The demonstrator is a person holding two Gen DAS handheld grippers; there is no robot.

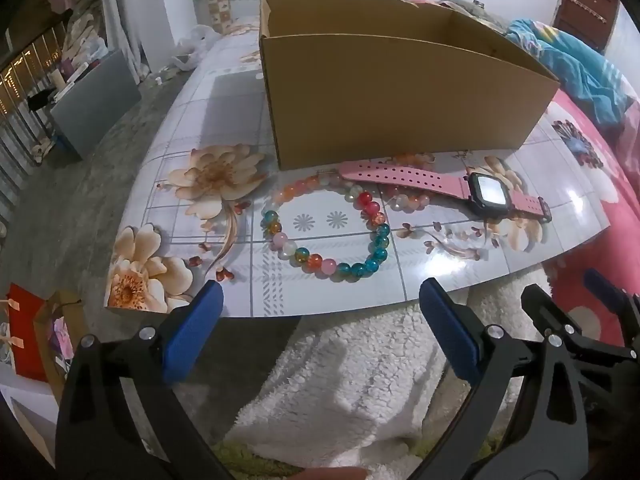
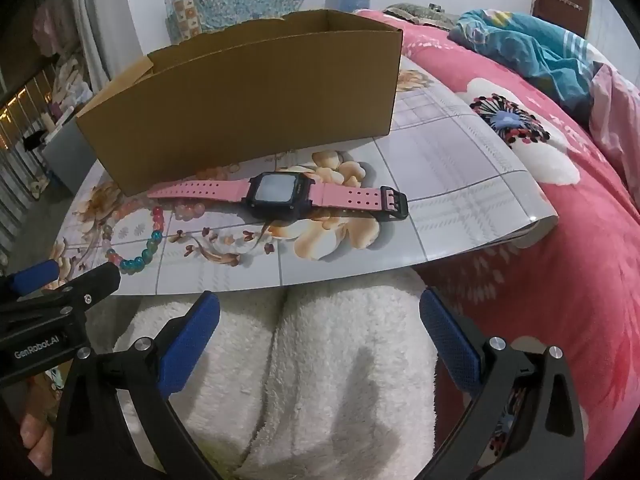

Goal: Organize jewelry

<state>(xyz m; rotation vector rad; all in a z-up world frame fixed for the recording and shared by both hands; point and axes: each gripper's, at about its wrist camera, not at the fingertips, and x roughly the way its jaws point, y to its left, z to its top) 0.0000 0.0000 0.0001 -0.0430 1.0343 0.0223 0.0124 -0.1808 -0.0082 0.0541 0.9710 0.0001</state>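
Note:
A bracelet of coloured glass beads point(image 1: 326, 230) lies on the floral board point(image 1: 208, 120), just in front of an open cardboard box point(image 1: 400, 92). A pink-strapped watch point(image 1: 444, 188) with a black face lies flat to its right, its strap over a few beads. My left gripper point(image 1: 320, 300) hangs open near the board's front edge, short of the bracelet, nothing between its blue pads. In the right wrist view the watch point(image 2: 280, 194) lies ahead, the box point(image 2: 248, 120) behind it and the bracelet point(image 2: 136, 240) at left. My right gripper point(image 2: 320, 312) is open and empty, over white fleece.
The board rests on a pink floral bedspread point(image 2: 540, 280) with a teal blanket point(image 2: 532, 48) bunched at the far right. White fleece point(image 2: 320, 380) covers the near area under both grippers. Floor clutter and a red bag point(image 1: 28, 332) sit at the left.

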